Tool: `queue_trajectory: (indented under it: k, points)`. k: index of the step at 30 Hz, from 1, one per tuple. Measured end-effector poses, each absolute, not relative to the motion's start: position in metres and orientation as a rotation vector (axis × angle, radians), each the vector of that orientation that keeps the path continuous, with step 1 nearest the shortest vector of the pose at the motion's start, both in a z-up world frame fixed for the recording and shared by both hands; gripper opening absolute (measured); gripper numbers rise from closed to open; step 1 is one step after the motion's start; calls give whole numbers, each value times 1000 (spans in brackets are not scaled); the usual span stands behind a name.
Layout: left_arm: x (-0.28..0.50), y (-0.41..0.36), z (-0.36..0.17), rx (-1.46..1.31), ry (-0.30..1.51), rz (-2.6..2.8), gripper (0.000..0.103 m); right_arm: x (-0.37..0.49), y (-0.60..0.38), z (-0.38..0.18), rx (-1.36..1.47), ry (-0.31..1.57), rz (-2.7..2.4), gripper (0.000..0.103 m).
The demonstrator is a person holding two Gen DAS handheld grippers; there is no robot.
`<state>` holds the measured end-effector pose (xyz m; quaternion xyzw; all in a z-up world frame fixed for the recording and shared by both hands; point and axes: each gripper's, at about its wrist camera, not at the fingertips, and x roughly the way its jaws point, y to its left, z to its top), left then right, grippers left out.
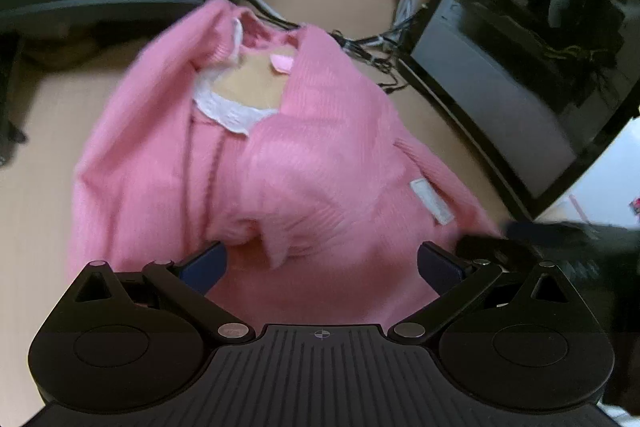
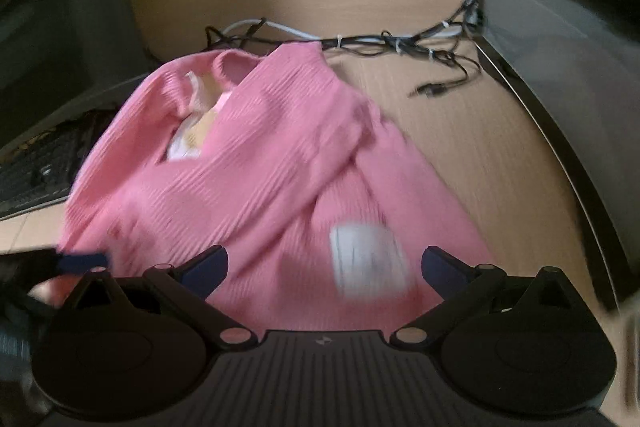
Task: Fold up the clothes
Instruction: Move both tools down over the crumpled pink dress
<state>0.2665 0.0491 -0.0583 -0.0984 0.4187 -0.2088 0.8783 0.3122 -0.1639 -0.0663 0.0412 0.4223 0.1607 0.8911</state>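
A pink knitted sweater [image 1: 304,163] with a white lace collar [image 1: 228,115] lies rumpled on the wooden table, neckline toward the far side. My left gripper [image 1: 320,263] hovers over its near hem, jaws wide apart, nothing between them. A white care label [image 1: 432,201] shows on the right part of the sweater. In the right wrist view the same sweater [image 2: 256,171] fills the centre, blurred, with the white label [image 2: 368,259] just ahead of my right gripper [image 2: 324,263], which is open above the cloth. The other gripper's blue fingertip [image 2: 82,262] shows at the left edge.
A black computer case [image 1: 532,67] with a glass side stands at the right. Bundled black and white cables [image 2: 400,45] lie behind the sweater. A dark keyboard [image 2: 36,167] sits at the left. Bare wood table [image 2: 500,155] shows right of the sweater.
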Motion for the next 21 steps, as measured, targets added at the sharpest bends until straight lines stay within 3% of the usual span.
queue_trajectory:
  k: [5, 21]
  points:
    - [278, 47, -70, -181, 912, -359, 103, 344, -165, -85, 167, 949, 362, 103]
    - [261, 52, -79, -192, 947, -378, 103, 294, -166, -79, 183, 1012, 466, 103]
